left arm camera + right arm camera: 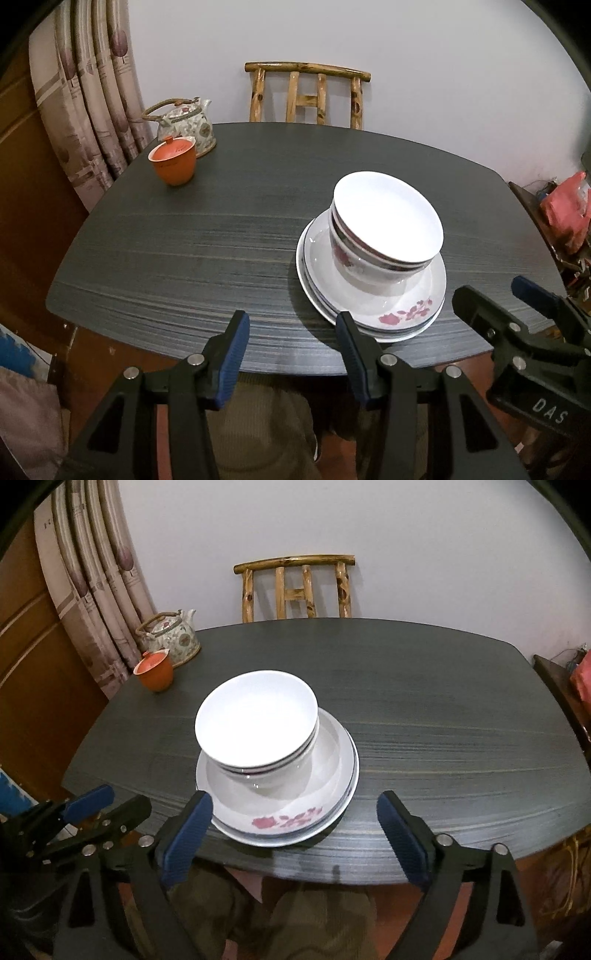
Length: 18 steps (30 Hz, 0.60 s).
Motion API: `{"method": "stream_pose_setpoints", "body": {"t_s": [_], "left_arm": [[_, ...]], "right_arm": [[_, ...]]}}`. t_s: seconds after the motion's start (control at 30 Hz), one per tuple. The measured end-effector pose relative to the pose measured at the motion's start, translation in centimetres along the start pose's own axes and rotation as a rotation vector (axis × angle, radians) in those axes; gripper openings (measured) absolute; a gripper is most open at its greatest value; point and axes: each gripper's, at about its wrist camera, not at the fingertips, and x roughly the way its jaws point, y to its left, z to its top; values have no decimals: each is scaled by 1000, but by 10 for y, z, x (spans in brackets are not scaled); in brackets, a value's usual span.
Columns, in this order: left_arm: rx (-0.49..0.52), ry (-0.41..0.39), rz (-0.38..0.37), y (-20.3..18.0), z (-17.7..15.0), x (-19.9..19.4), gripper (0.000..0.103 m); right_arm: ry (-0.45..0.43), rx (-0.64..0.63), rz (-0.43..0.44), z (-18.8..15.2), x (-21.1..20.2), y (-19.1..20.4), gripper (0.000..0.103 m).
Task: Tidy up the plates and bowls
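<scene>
A stack of white bowls (386,221) (256,720) with a red flower pattern stands on a stack of white plates (402,312) (280,821) near the front edge of the dark table (184,240) (443,709). My left gripper (293,339) is open just left of the plates, over the table's front edge, with nothing between its blue pads. My right gripper (295,823) is open wide in front of the plates and holds nothing. The right gripper (495,295) also shows in the left wrist view, and the left gripper (110,801) in the right wrist view.
An orange lidded cup (173,162) (154,671) and a patterned teapot (186,125) (170,635) stand at the table's far left corner. A wooden chair (306,94) (295,587) is behind the table, a curtain (88,92) at the left. A person's legs are below the front edge.
</scene>
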Motion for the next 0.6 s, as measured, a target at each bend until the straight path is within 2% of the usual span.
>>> {"method": "stream_pose_setpoints", "body": {"t_s": [0.6], "left_arm": [[5, 16, 58, 3, -14, 7, 50]], "right_arm": [[-14, 1, -20, -20, -4, -3, 98]]}}
